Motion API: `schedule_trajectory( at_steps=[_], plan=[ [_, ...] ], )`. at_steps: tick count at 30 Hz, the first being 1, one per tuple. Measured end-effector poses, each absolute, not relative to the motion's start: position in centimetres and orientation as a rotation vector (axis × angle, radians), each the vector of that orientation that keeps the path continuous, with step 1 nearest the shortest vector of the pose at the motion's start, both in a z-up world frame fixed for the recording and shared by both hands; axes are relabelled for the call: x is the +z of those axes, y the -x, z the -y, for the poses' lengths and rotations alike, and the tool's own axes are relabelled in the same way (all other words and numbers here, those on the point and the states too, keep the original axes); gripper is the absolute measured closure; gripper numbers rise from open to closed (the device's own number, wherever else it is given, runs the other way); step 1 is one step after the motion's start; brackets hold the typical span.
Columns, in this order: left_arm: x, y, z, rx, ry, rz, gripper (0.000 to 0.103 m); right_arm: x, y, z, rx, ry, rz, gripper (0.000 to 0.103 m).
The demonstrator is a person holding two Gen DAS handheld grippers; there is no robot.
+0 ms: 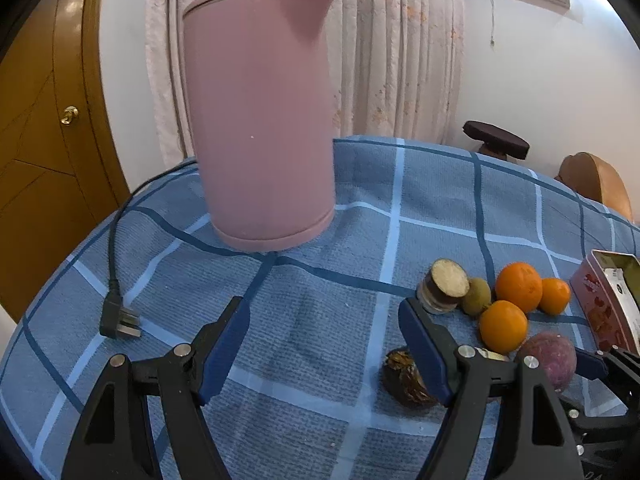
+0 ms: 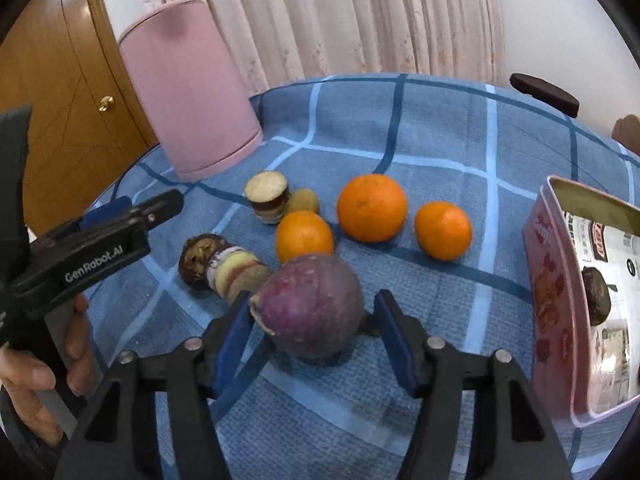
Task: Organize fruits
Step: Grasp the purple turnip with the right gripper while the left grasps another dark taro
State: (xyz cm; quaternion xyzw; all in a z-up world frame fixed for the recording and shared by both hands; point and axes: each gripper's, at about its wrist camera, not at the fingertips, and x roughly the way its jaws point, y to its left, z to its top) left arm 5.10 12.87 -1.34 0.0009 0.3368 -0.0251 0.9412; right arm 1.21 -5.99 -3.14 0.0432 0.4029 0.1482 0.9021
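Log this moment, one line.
stage: reach | right gripper: open, straddling purple fruit, left pad touching | left gripper: open, empty | three oranges on cloth | tin: open

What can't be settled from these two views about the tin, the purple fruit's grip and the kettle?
- Tin: interior mostly lost; cut off by the edge in both views, reflections confuse the rest.
- Purple fruit: it sits between the right gripper pads, but its bulk hides whether they press on it, right wrist view.
- Kettle: handle hidden behind its body.
- Left gripper: open over bare cloth.
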Motion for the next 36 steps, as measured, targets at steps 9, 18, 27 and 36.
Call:
schedule_trajectory(
  at_steps=[9, 18, 27, 36],
  plan=[
    [-1.9, -4.5, -10.9, -0.179, -0.059, -0.723, 0.025, -0.3, 2.0, 8.4, 0.283, -0.136, -0.621, 0.048],
    [-2.9, -5.1, -10.6, -0.174, -0.066, -0.777, 0.025, 2.8, 4.4, 14.5, 0.128, -0.230, -0.444, 0.048],
    [-3.2, -5.9, -11.7, -0.245, 0.047, -0.828, 0.042, 3.1, 4.6, 16.8, 0.053, -0.244, -0.426, 0.048],
    [-3.3, -5.7, -11.1, -0.172, -0.054, -0.813, 0.042, 2.7, 5.0, 16.5, 0.075, -0.216, -0.439, 0.048]
  ],
)
